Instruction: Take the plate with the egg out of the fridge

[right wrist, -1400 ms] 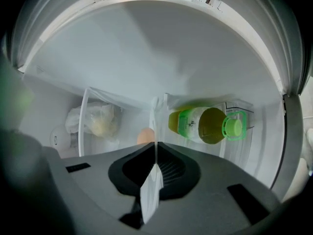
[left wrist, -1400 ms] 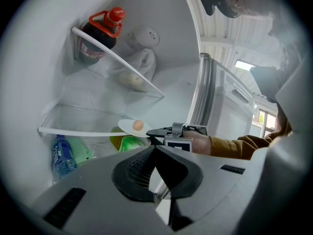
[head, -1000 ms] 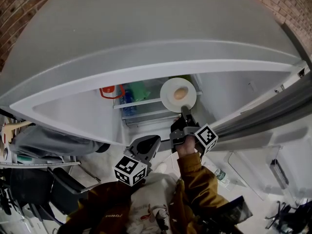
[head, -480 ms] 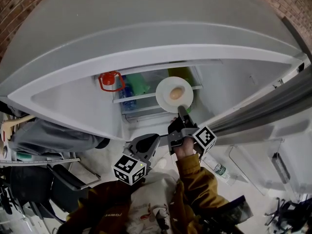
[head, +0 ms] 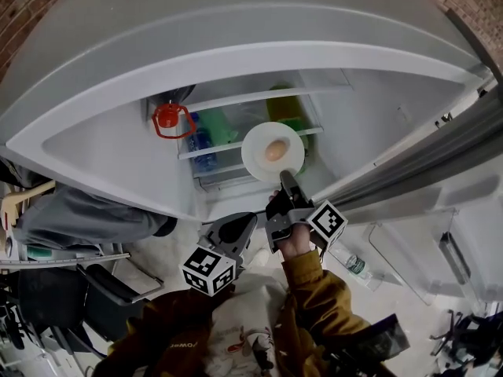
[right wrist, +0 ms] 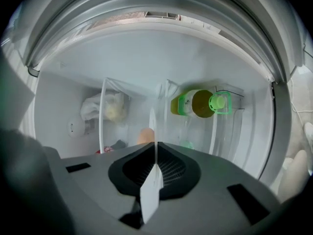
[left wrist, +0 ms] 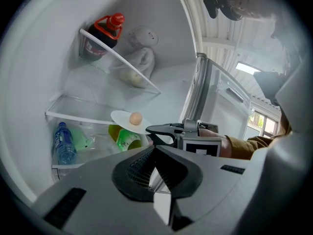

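A white plate (head: 272, 152) carrying a brown egg (head: 274, 150) hangs in front of the open fridge's glass shelf (head: 216, 149). My right gripper (head: 284, 185) is shut on the plate's near rim and holds it level. In the right gripper view the plate (right wrist: 152, 124) runs edge-on out of my right gripper (right wrist: 155, 143), with the egg (right wrist: 145, 135) just left of it. My left gripper (head: 236, 232) hangs lower left, shut and holding nothing. From the left gripper (left wrist: 155, 148) I see the plate (left wrist: 122, 118) and egg (left wrist: 135, 118) side-on.
A red-capped bottle (head: 167, 118) stands on the upper shelf. A blue water bottle (head: 202, 148) and green items sit lower down. A green-capped yellow bottle (right wrist: 200, 103) lies behind the plate. The fridge door (head: 409, 179) stands open on the right.
The plate with the egg has come down and to the left in the head view, away from the shelf, held by my right gripper. The left gripper has barely moved.
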Available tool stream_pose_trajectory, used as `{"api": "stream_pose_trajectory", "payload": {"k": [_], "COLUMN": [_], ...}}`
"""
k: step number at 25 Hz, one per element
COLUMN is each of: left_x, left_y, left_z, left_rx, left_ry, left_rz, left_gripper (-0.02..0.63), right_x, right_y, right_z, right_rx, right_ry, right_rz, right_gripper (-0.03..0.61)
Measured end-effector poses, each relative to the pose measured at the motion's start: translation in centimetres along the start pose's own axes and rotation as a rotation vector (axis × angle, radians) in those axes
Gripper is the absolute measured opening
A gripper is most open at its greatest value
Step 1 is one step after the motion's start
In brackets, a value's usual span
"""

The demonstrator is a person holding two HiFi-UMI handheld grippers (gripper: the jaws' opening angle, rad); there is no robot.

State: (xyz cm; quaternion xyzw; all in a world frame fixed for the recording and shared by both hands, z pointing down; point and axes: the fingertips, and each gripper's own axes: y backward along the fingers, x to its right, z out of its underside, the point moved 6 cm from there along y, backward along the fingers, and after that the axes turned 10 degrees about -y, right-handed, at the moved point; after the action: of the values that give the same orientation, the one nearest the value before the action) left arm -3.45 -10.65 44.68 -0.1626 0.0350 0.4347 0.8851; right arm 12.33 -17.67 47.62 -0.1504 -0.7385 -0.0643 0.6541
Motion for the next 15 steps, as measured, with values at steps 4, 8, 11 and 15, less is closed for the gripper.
{"api": "stream_pose_trajectory", "payload": {"k": [4,8,11,15], "left_x": [0.2,0.3,0.4,0.5], "left_y": [-0.1,-0.1,-0.1,-0.3], "left_z": [0.0,0.0,0.1,0.1], "left_rx": [-0.005,-0.006,-0.007,-0.009], "left_ry": [-0.003,-0.005,-0.006,-0.005], "left_rz": [0.005,0.004,0.006,0.007], "left_gripper": [0.008,0.008,0.008,0.008], "right_x": [-0.2,-0.1,0.0,-0.4], "right_y": [0.6,1.4,1.9,2.5], "right_z": [0.5,1.0,1.4,1.5], "right_rx": [-0.020,-0.044,-0.055,-0.071], "right_ry": [0.009,0.016,0.012,0.015], "right_rz": [-0.008,-0.009,-0.010,-0.019], "right_gripper": [0.021,0.021,0.021,0.021]}}
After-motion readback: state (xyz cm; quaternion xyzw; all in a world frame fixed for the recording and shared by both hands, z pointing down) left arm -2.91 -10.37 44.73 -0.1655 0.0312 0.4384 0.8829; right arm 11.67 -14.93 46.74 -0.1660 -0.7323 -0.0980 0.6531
